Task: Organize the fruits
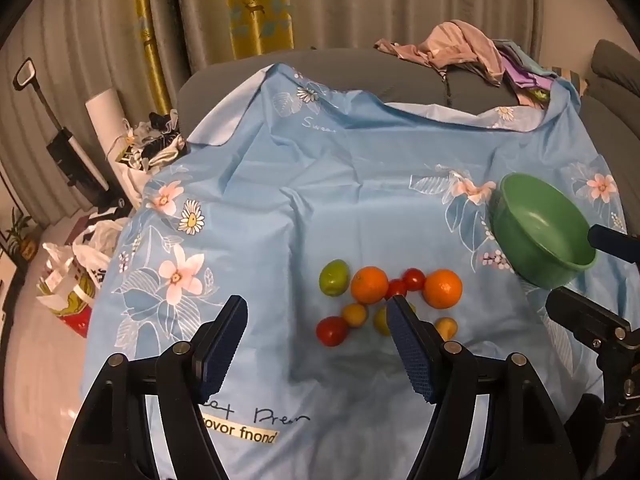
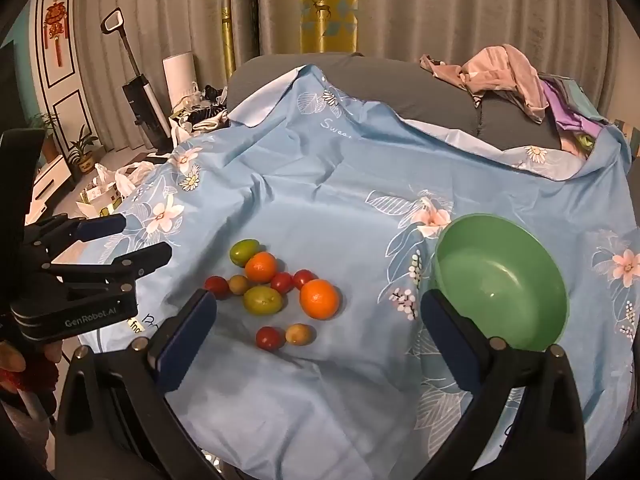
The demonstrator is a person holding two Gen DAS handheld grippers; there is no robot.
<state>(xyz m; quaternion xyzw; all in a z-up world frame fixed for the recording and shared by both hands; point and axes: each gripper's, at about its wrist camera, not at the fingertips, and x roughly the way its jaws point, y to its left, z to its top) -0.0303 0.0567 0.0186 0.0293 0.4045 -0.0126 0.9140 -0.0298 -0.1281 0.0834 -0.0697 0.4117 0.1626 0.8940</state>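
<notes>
Both tools hang spread wide and empty: the left gripper [image 1: 318,344] hovers over the near edge of the fruit, the right gripper [image 2: 316,320] between the fruit and the round green plastic bowl [image 2: 552,264]. Nothing is in the bowl.

The trouble I'd expect comes from the wrinkled light-blue flowered cloth [image 2: 320,184] underneath. It looks soft and creased, so a nudged fruit could roll off down a fold. The fruit is also packed close; fingers closing on one piece may shove its neighbours. The bowl seems to sit tilted on the cloth and might tip if bumped.

The cluster lies just left of the bowl: two glossy oranges [image 2: 319,298], small red tomatoes [image 2: 268,337], greenish plum-like fruit [image 2: 262,300], and little yellowish ones [image 2: 298,333]. All round and smooth, likely slippery.
</notes>
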